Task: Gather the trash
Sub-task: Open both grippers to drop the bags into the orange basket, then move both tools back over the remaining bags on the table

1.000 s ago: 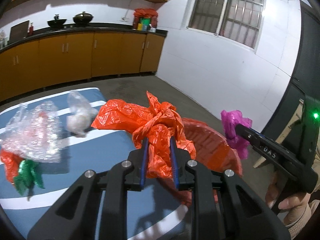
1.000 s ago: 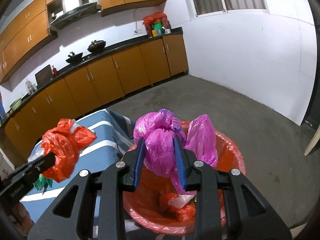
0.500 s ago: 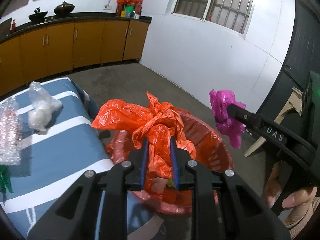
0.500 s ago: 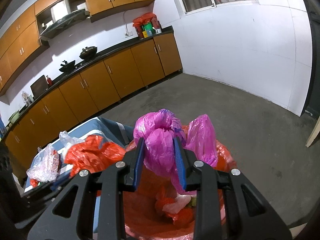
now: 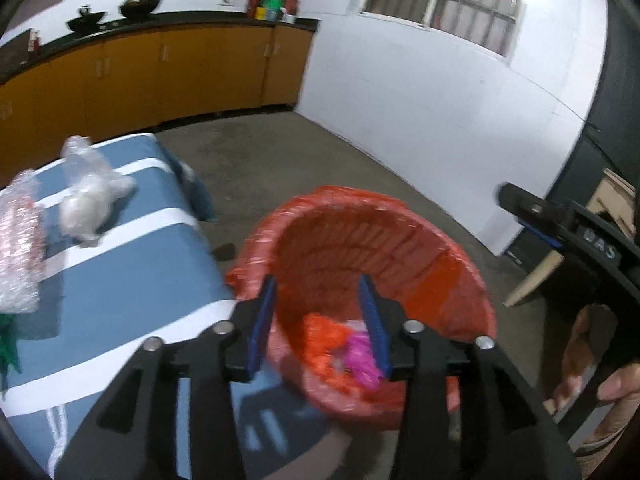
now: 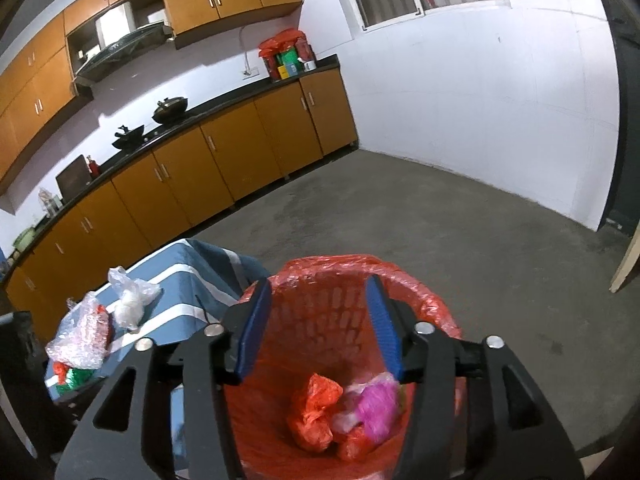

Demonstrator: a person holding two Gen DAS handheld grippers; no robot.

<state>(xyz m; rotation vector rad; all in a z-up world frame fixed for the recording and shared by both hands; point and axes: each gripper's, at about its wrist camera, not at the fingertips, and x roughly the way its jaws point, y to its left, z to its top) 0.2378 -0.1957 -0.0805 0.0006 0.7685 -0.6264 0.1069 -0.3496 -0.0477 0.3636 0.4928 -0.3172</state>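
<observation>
A kitchen with orange cabinets, a black countertop and a grey concrete floor surrounds a table under a blue-and-white striped cloth. Just off the table's right edge stands a red lattice waste basket lined with a red bag. Both grippers hover over its mouth. The left gripper has just been opening its jaws, which now stand apart with nothing between them; the right gripper has done the same. The orange plastic bag and the pink plastic bag lie at the basket's bottom, touching. A clear bag with white contents and crumpled bubble wrap lie near the table's far edge.
</observation>
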